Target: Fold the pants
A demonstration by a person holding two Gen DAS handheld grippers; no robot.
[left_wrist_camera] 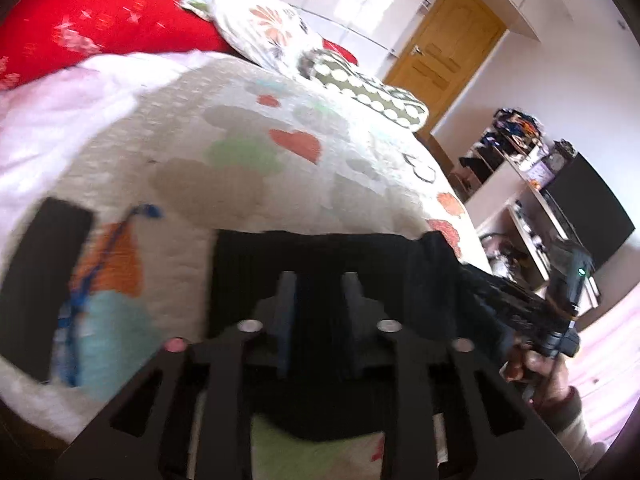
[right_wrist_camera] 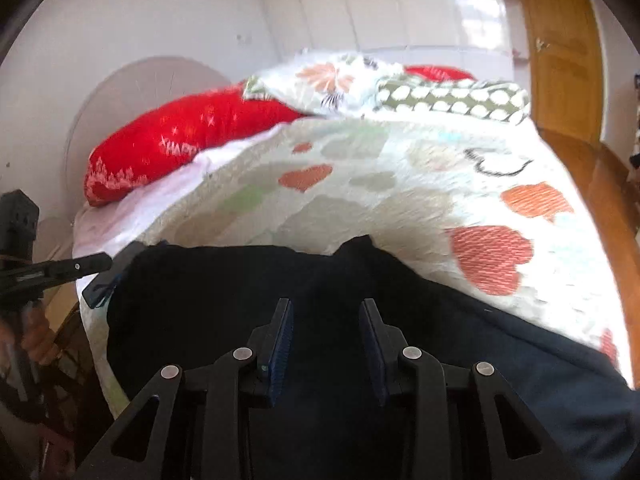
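Lying crosswise on the bed [right_wrist_camera: 400,184], the pants [right_wrist_camera: 224,280] are straddled by both grippers (left [left_wrist_camera: 318,284], right [right_wrist_camera: 326,312]), fingers narrowly parted, nothing gripped.

tongs [right_wrist_camera: 326,340]: black, blue pads, silver screws | sleeve [left_wrist_camera: 576,428]: cream

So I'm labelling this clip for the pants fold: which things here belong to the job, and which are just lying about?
Job:
- dark pants
- left gripper
- right gripper
- heart-print bedspread they lie on

Lying about:
- red pillow
- floral pillow
- dotted pillow
- black flat object
- blue cord
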